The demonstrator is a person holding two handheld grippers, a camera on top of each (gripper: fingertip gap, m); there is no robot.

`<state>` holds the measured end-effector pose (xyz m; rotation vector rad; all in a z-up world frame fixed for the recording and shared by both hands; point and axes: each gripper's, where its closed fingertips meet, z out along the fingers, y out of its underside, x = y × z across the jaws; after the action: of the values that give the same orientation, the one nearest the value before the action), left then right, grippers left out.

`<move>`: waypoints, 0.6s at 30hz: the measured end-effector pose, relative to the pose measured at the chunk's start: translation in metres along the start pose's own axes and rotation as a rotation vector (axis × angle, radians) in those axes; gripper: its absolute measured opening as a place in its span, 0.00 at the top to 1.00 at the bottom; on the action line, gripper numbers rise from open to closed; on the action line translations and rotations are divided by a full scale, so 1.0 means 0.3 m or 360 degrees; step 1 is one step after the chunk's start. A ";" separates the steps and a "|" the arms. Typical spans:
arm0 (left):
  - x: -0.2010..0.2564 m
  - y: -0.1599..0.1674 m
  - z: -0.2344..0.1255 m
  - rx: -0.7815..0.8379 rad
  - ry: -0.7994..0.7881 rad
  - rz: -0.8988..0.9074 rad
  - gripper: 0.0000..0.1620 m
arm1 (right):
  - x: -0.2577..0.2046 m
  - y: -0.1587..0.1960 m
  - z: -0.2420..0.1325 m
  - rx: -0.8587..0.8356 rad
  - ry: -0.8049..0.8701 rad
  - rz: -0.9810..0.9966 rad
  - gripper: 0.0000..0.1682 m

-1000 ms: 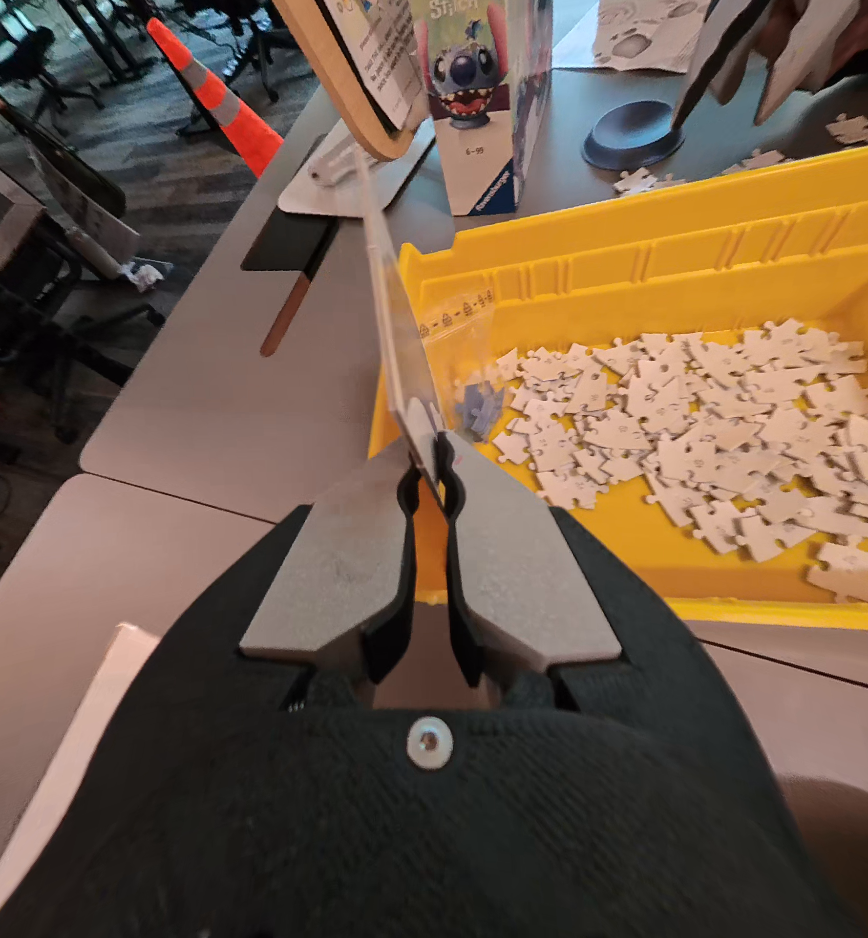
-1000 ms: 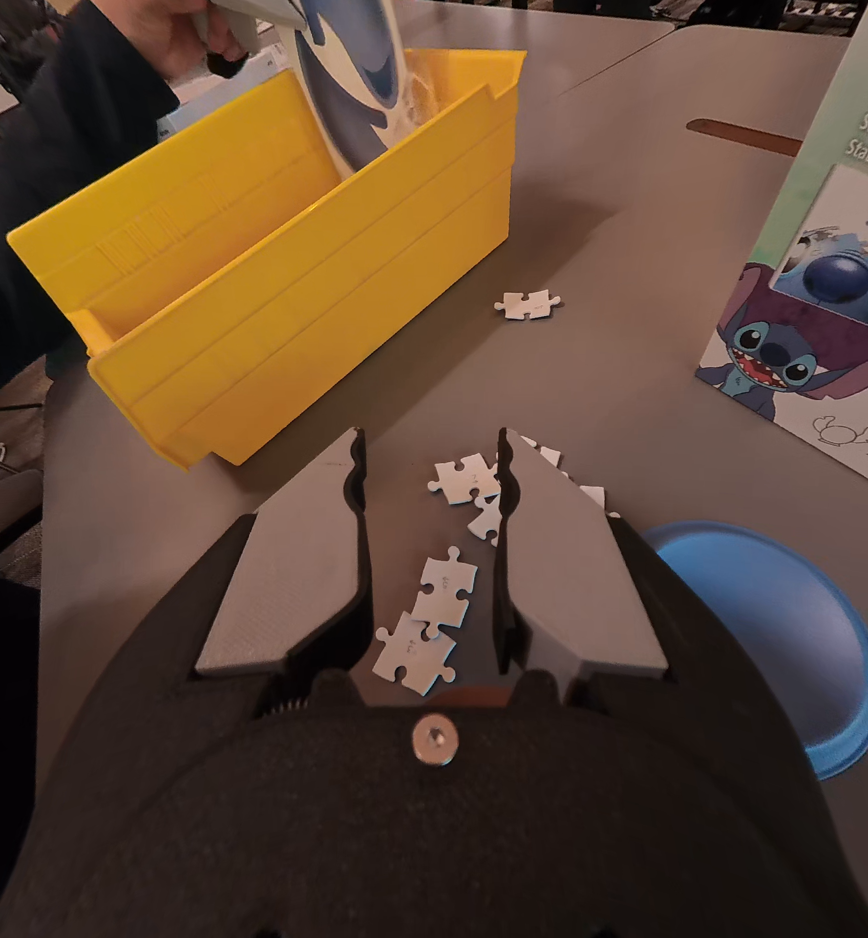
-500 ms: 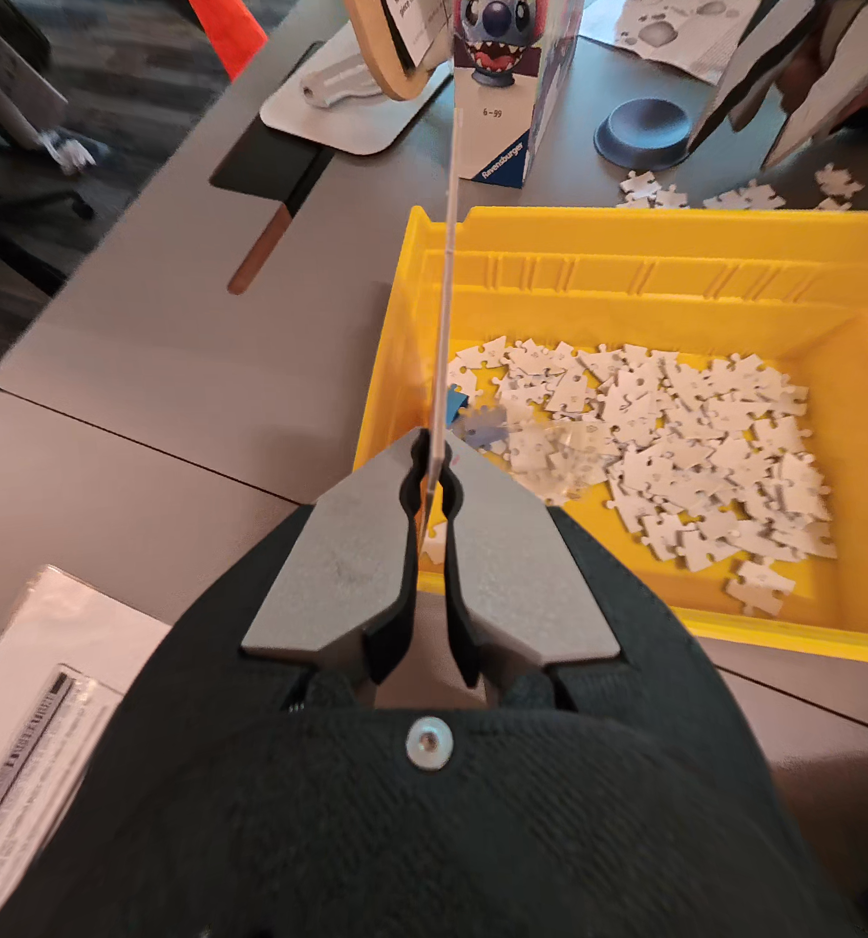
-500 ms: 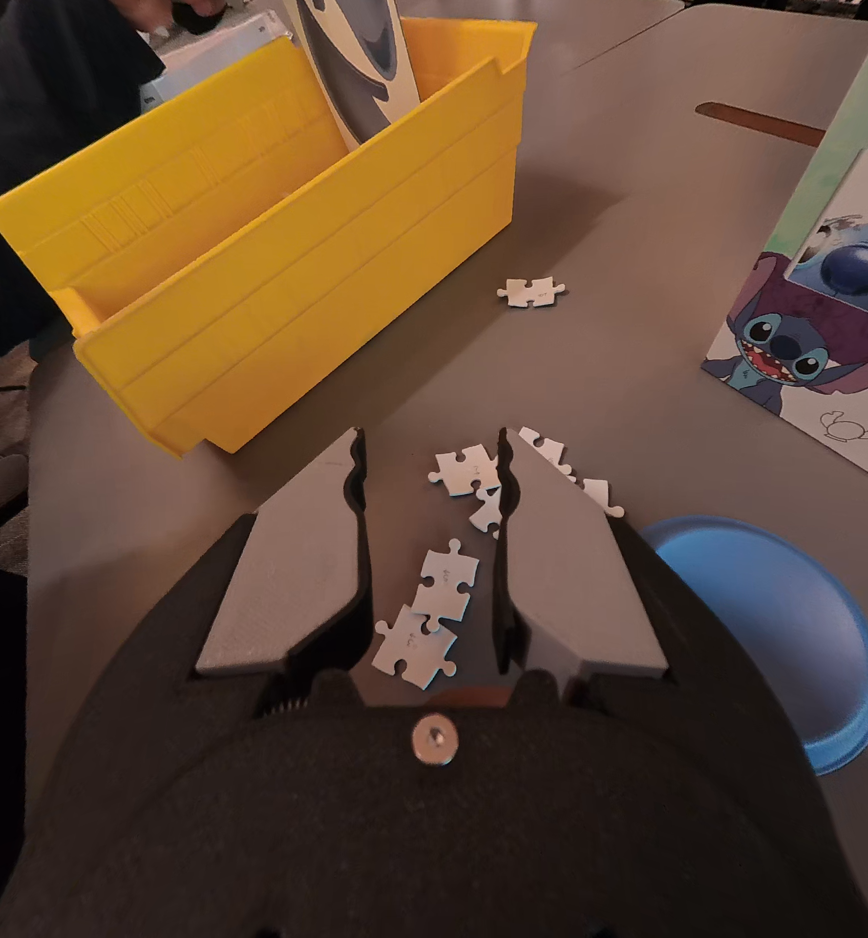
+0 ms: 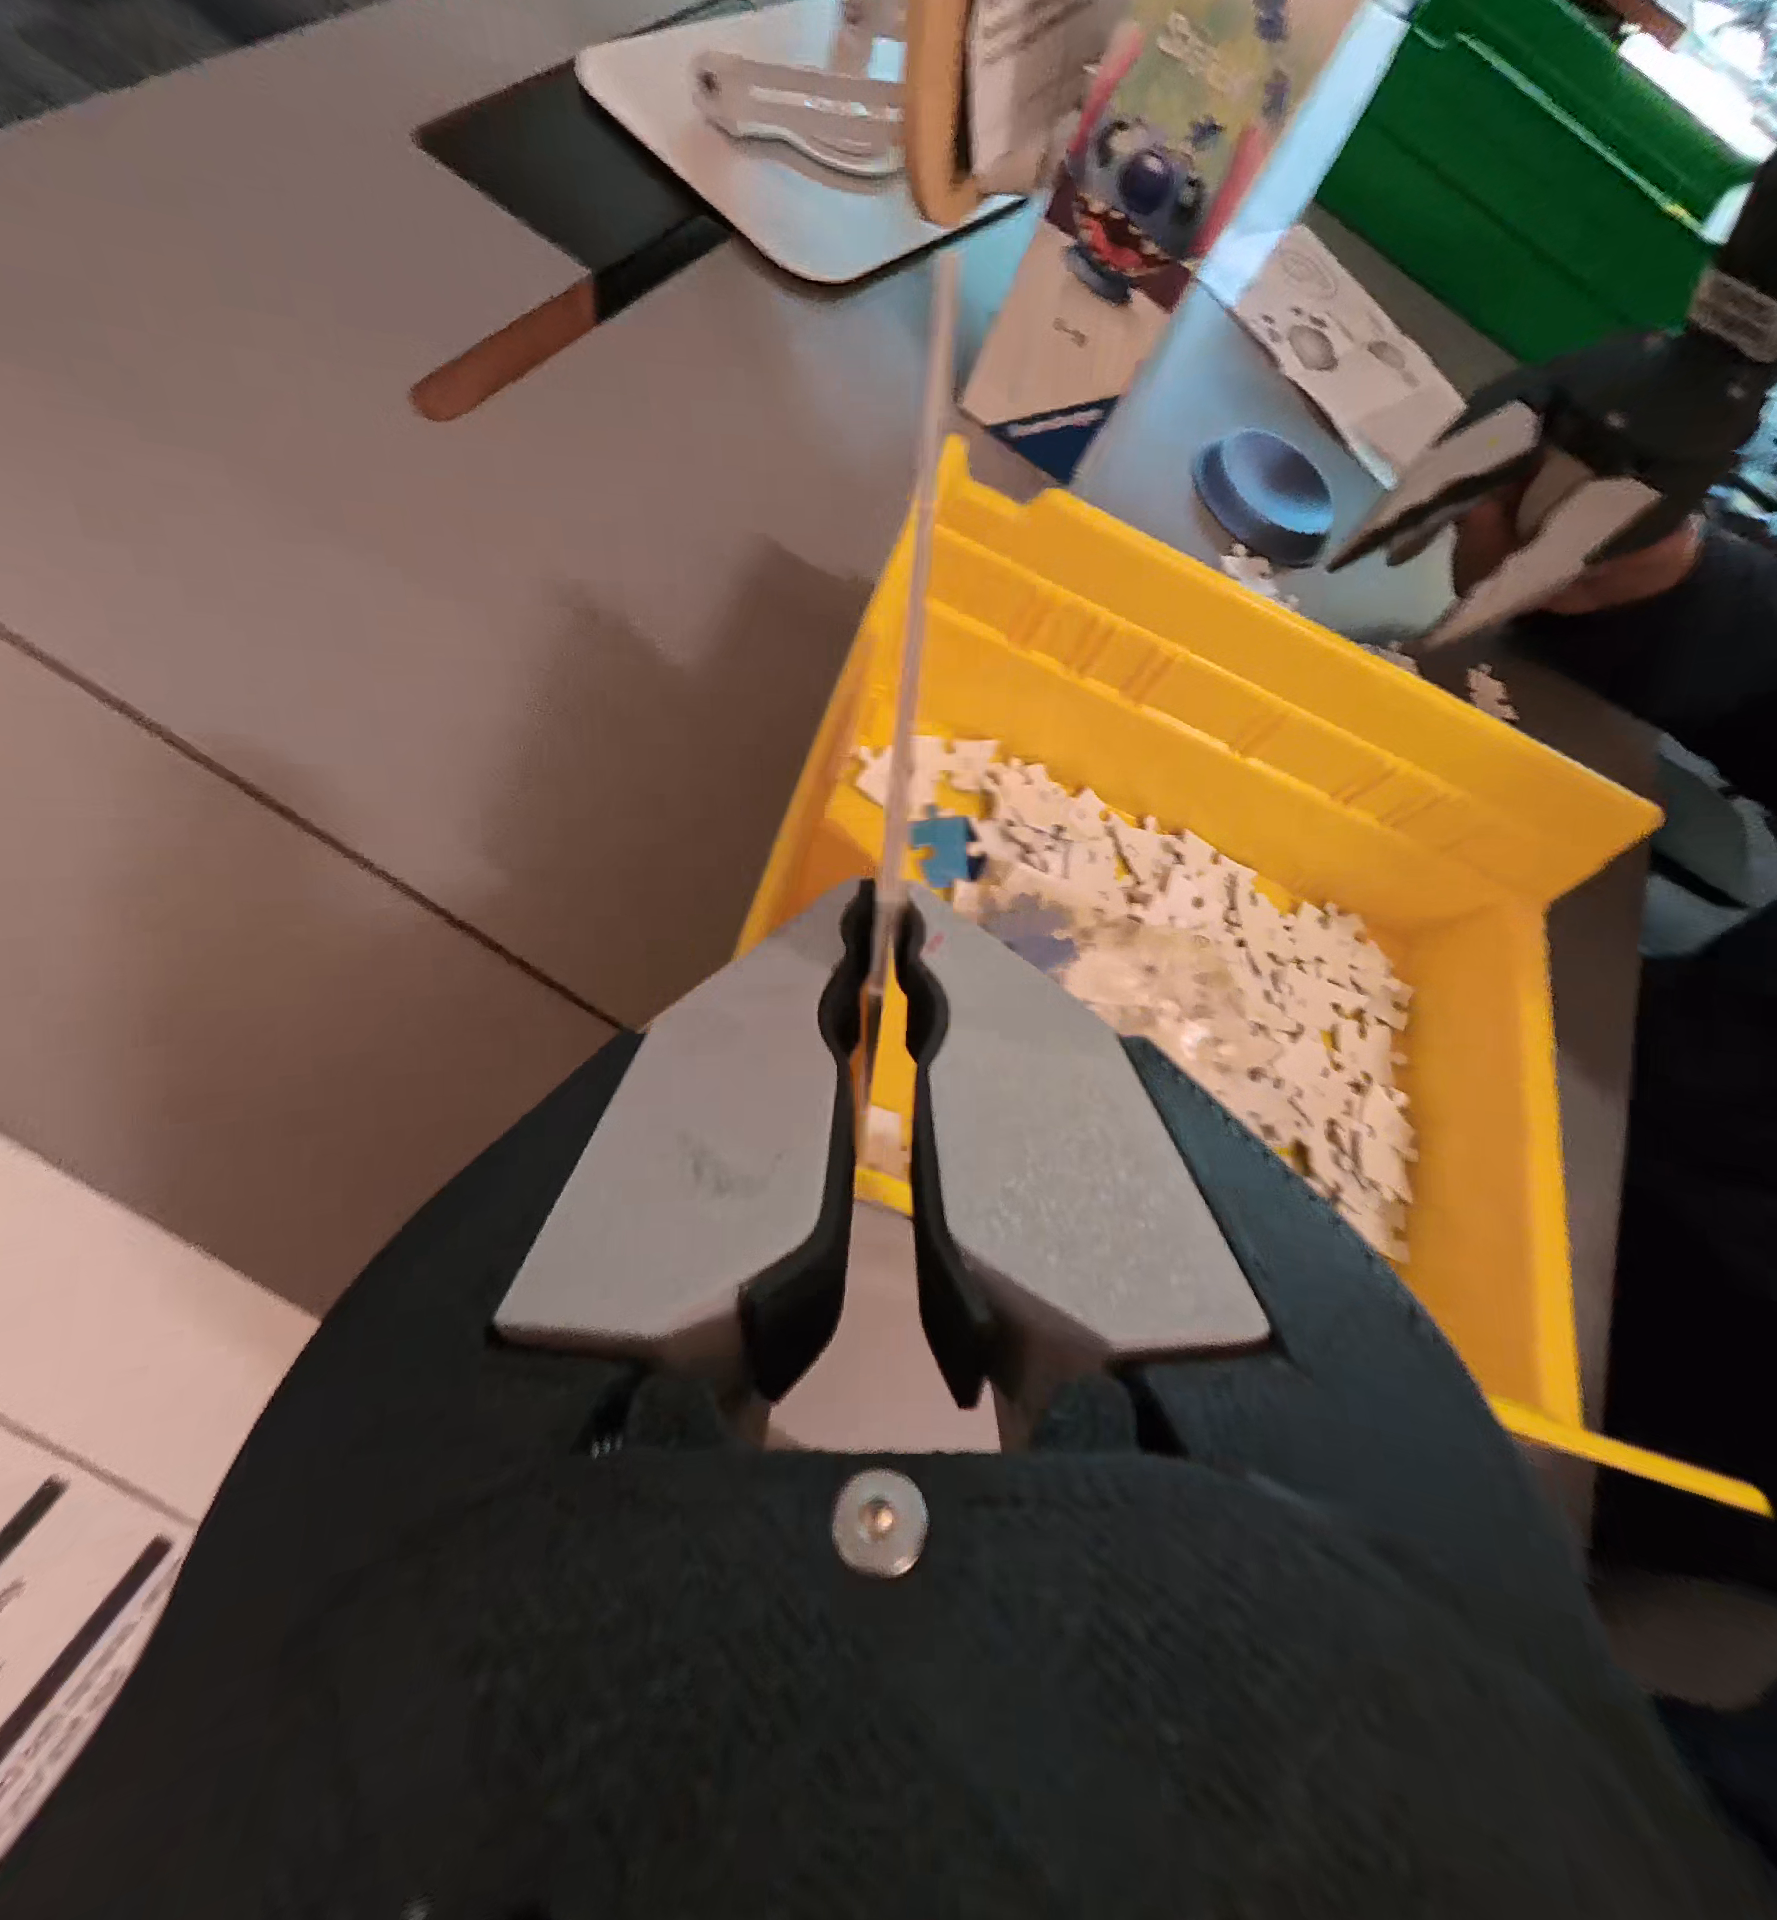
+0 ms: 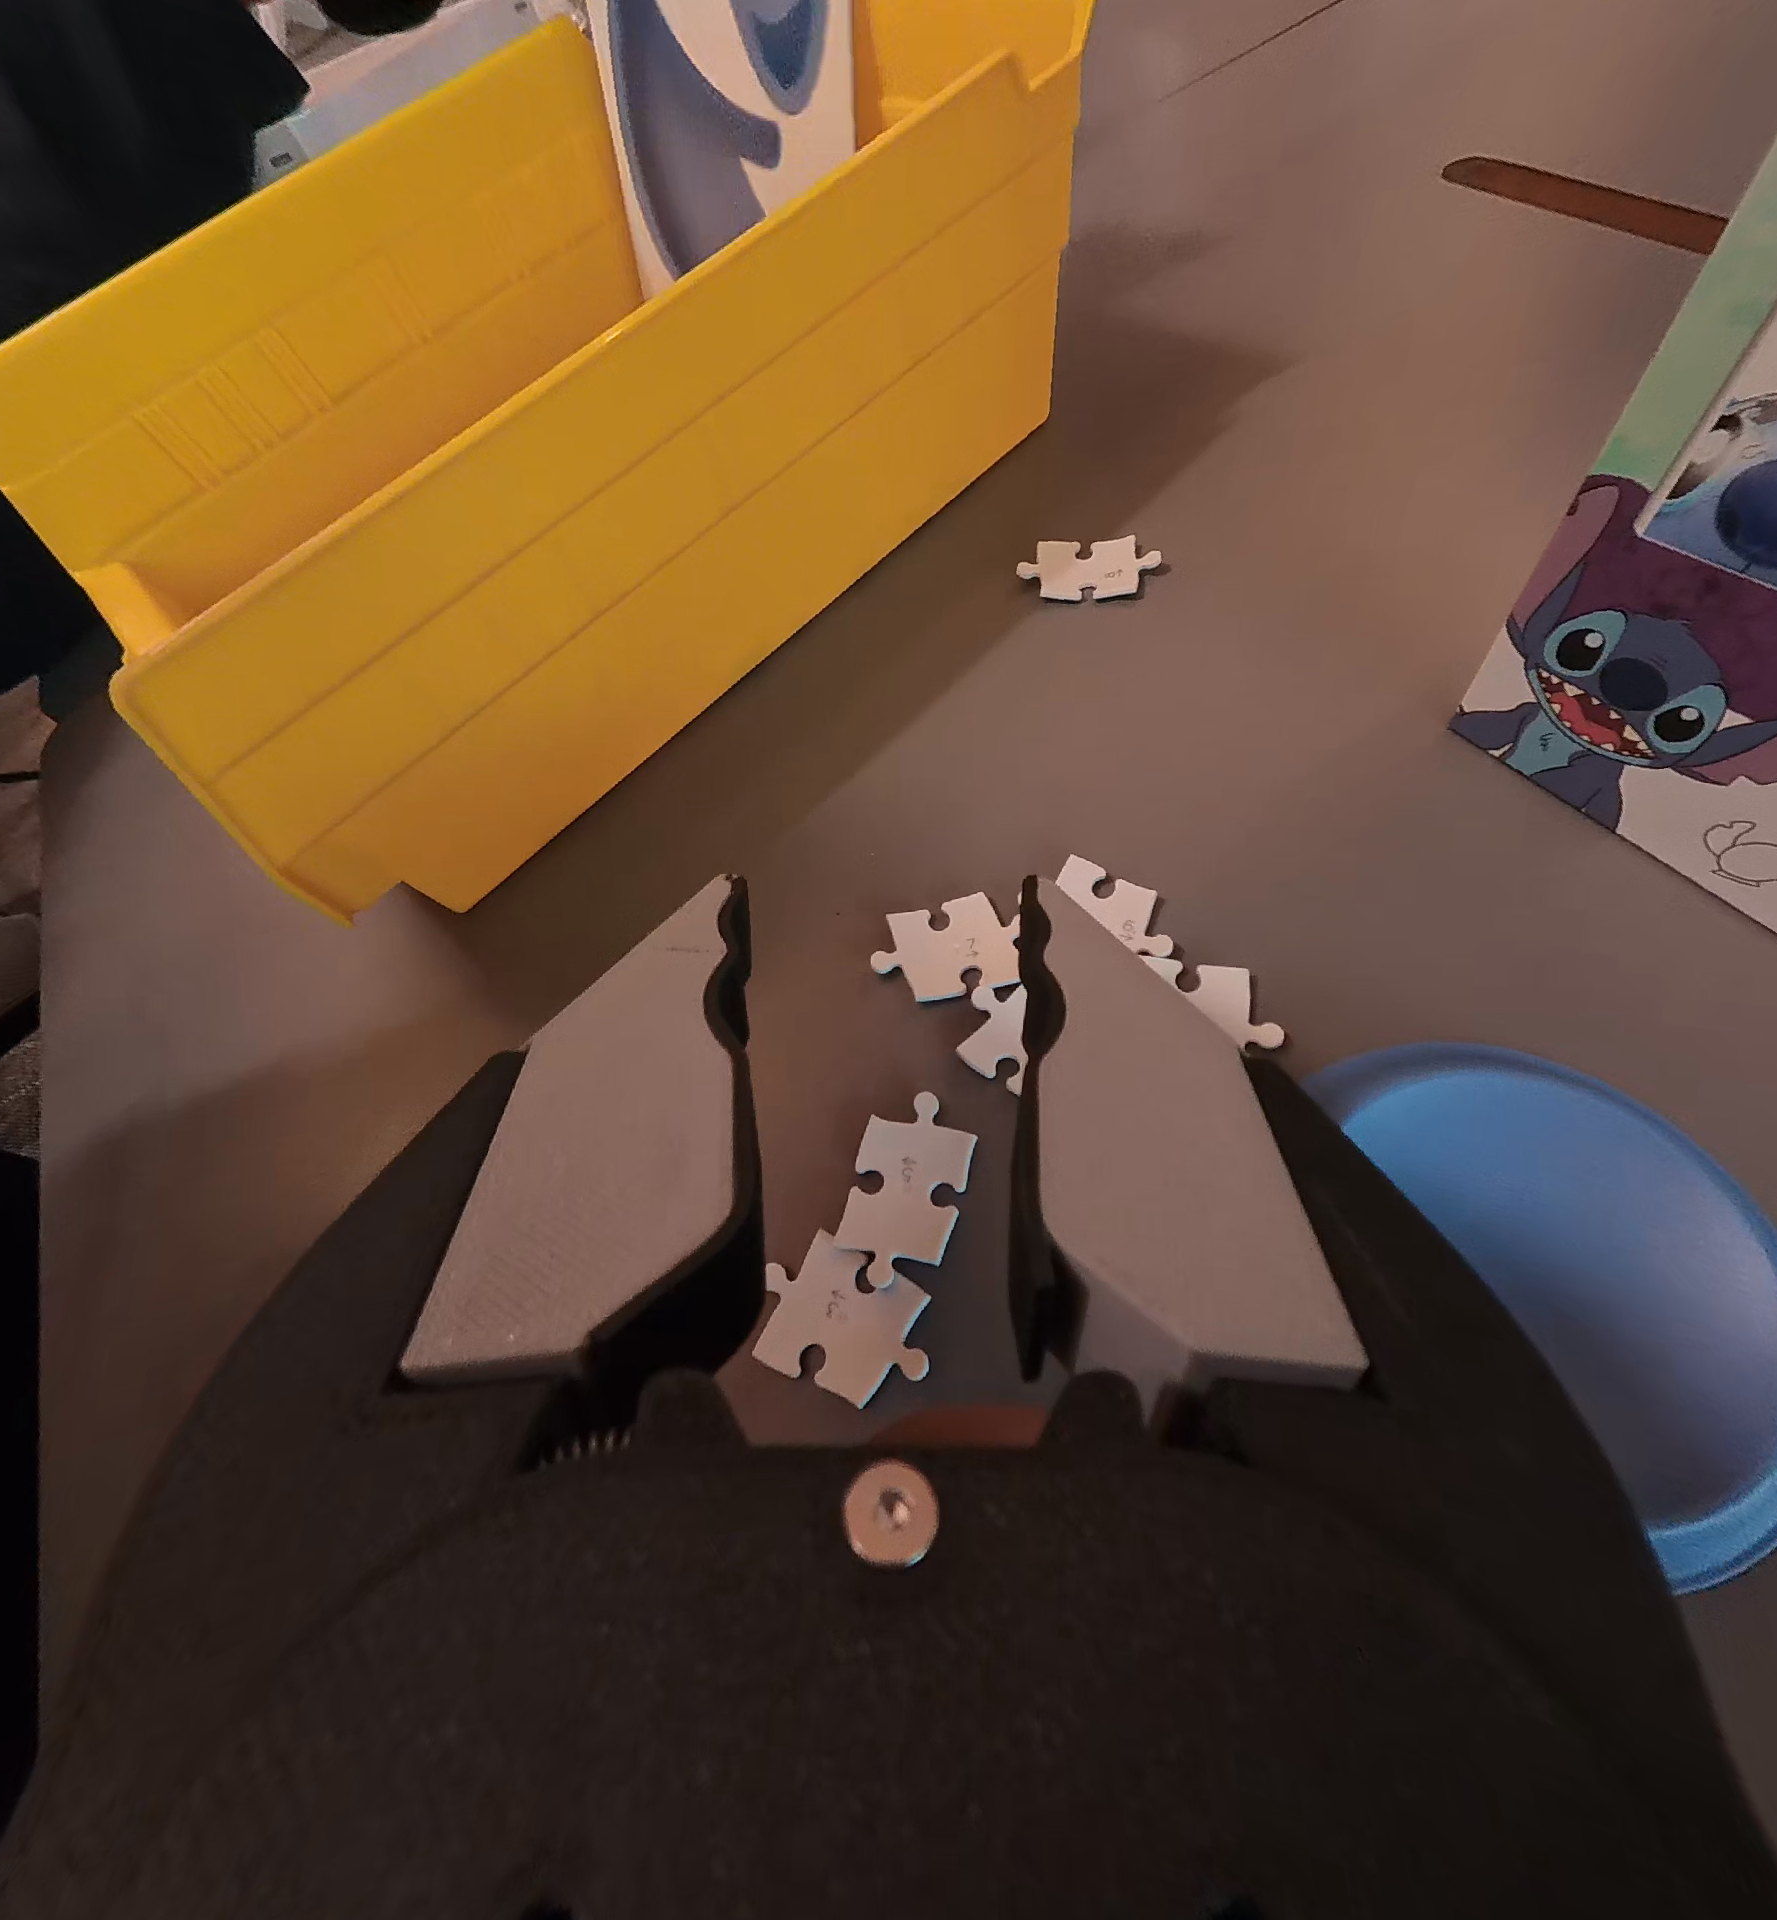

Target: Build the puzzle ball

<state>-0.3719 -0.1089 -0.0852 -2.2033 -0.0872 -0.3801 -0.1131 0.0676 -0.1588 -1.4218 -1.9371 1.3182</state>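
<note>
My left gripper (image 5: 879, 920) is shut on a thin flat sheet (image 5: 920, 582), seen edge-on, held over the left end of the yellow bin (image 5: 1175, 634). The bin holds many white puzzle pieces (image 5: 1248, 966) and one blue piece (image 5: 941, 847). In the right wrist view the sheet (image 6: 728, 135) is white with blue shapes and stands inside the bin (image 6: 603, 623). My right gripper (image 6: 879, 904) is open and empty, low over loose white pieces (image 6: 868, 1247) on the grey table. It also shows in the left wrist view (image 5: 1486, 520), beyond the bin.
A blue round stand (image 6: 1590, 1299) sits right of my right gripper; it also shows in the left wrist view (image 5: 1263, 494). The puzzle box (image 6: 1694, 623) stands at the right. A joined pair of pieces (image 6: 1092, 569) lies beside the bin. A green bin (image 5: 1507, 177) is at the back. Left tips to right tips: about 35 centimeters.
My left gripper has swung left and turned while still holding the sheet, so the bin now sits to its right. The right gripper has hardly moved.
</note>
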 end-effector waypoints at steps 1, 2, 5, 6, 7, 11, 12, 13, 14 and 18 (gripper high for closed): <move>-0.021 0.004 0.002 -0.0006 -0.0036 -0.0019 0.99 | 0.000 -0.001 -0.001 0.0002 -0.0001 -0.0001 0.71; -0.030 0.007 0.007 -0.0017 -0.0039 -0.0040 0.98 | -0.002 -0.002 -0.001 0.0004 -0.0002 -0.0002 0.71; -0.030 0.003 0.020 -0.0009 -0.0016 -0.0063 0.98 | -0.004 -0.006 -0.005 0.0010 -0.0003 -0.0006 0.71; -0.031 0.007 0.023 -0.0023 -0.0023 -0.0061 0.97 | -0.004 -0.006 -0.006 0.0012 -0.0003 -0.0007 0.71; -0.029 0.012 0.025 -0.0042 -0.0020 -0.0067 0.91 | -0.005 -0.007 -0.008 0.0014 -0.0001 -0.0010 0.71; -0.010 -0.011 0.013 -0.0002 0.0047 -0.0109 0.76 | -0.001 -0.011 -0.012 0.0020 0.0020 -0.0027 0.71; -0.002 -0.026 0.003 0.0036 0.0065 -0.0108 0.73 | -0.001 -0.011 -0.013 0.0021 0.0021 -0.0027 0.71; 0.001 -0.042 -0.009 0.0073 0.0063 -0.0107 0.71 | 0.000 -0.011 -0.013 0.0021 0.0022 -0.0028 0.71; 0.002 -0.058 -0.023 0.0110 0.0043 -0.0106 0.69 | 0.000 -0.011 -0.013 0.0022 0.0025 -0.0030 0.71; 0.034 -0.122 -0.086 0.0249 0.0001 -0.0076 0.64 | 0.004 -0.012 -0.014 0.0028 0.0040 -0.0037 0.71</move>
<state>-0.3756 -0.1072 -0.0394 -2.0497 -0.1639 -0.3877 -0.1124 0.0706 -0.1538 -1.3963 -1.9156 1.2981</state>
